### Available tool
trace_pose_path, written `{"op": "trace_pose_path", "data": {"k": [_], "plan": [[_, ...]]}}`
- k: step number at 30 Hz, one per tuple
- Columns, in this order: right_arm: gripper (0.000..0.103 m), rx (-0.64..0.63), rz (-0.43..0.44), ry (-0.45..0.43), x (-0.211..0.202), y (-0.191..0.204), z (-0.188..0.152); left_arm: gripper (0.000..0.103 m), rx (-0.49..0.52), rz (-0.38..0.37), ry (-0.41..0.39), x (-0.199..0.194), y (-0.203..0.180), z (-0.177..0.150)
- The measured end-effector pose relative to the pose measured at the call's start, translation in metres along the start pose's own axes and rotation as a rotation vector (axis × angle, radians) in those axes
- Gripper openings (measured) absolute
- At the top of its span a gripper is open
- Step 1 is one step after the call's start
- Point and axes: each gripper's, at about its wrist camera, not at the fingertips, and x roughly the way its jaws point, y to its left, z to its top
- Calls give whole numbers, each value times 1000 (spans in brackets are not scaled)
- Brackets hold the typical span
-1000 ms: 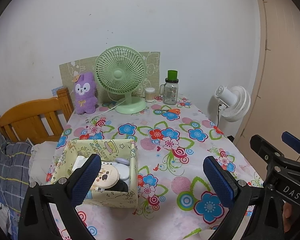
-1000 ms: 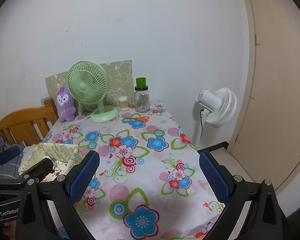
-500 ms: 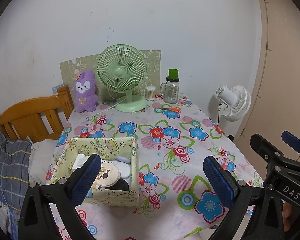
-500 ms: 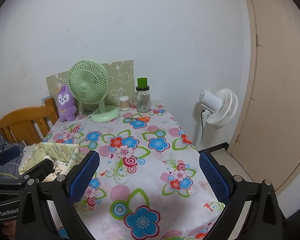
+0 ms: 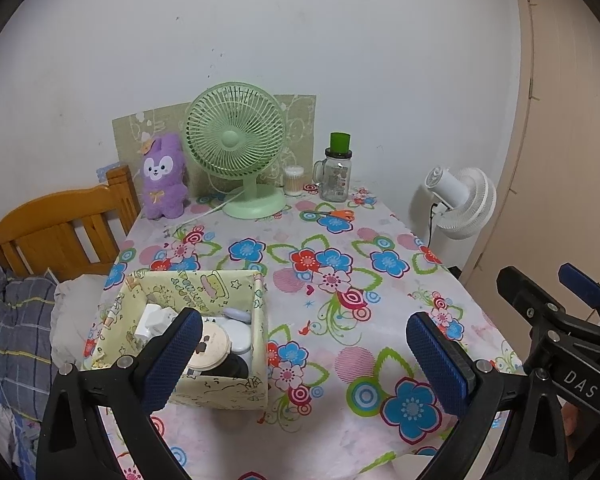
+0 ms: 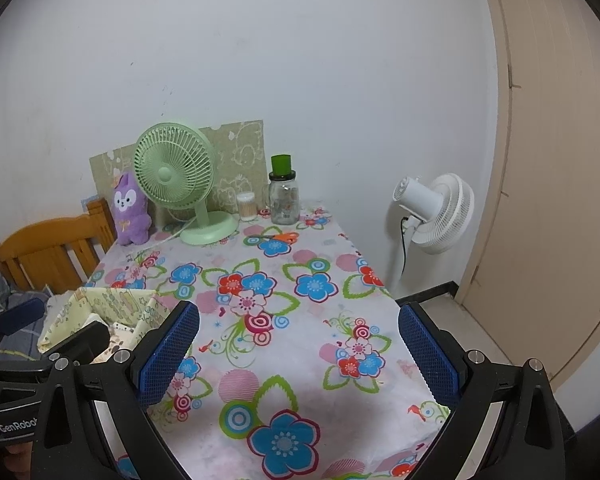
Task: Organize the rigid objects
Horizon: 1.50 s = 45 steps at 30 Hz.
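A: Both tools hang above the near edge of the table (image 5: 380, 432), and the left gripper (image 5: 300, 354) stands wide apart with nothing between its blue pads. The right gripper (image 6: 300, 346) is spread just as wide and just as empty.

B: And the things to sort?

A: They sit in the paper box (image 5: 204, 292) at the near left of the table. Inside are a round lidded tin (image 5: 214, 346), some pale flat cases (image 5: 236, 322) and a white plug-like block (image 5: 156, 318), packed touching one another.

B: How would they handle?

A: They look like hard shells, light and smooth, so I'd expect them to slip. I'd pinch the tin across its rim, and the flat cases across their thin edges. The box walls look like thin card; a squeeze there would likely buckle them.

B: And the surface?

A: A flowered cloth, loose enough to drag, I'd guess. Far back stand a green fan (image 5: 236, 148), a purple plush toy (image 5: 164, 176), a jar with a green lid (image 5: 336, 172) and a tub of cotton swabs (image 5: 294, 180). Orange scissors (image 5: 332, 214) lie in front of the jar.

B: Around it?

A: A wooden bedhead (image 5: 56, 232) stands at the left. A white fan (image 6: 436, 208) and a door (image 6: 560, 160) stand at the right.
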Motion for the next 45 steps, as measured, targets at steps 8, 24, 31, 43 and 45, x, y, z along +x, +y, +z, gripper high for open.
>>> {"op": "trace_pose_path", "data": {"k": [8,24,31,43,45], "plan": [[101,-3,-4,-4,-2,0,-1,103,0,1,1,-2,0,0],[101,1,3,1,2,4,0,103,-9,2,-2,-1,4,2],[101,-19,7,-5,6,11,4,103,-21,6,-6,1,10,3],[101,-23,5,-20,3,17,6,103,-22,5,-18,-2,16,5],[101,-26,4,-22,2,18,6,103,-24,4,-18,-3,16,5]]}}
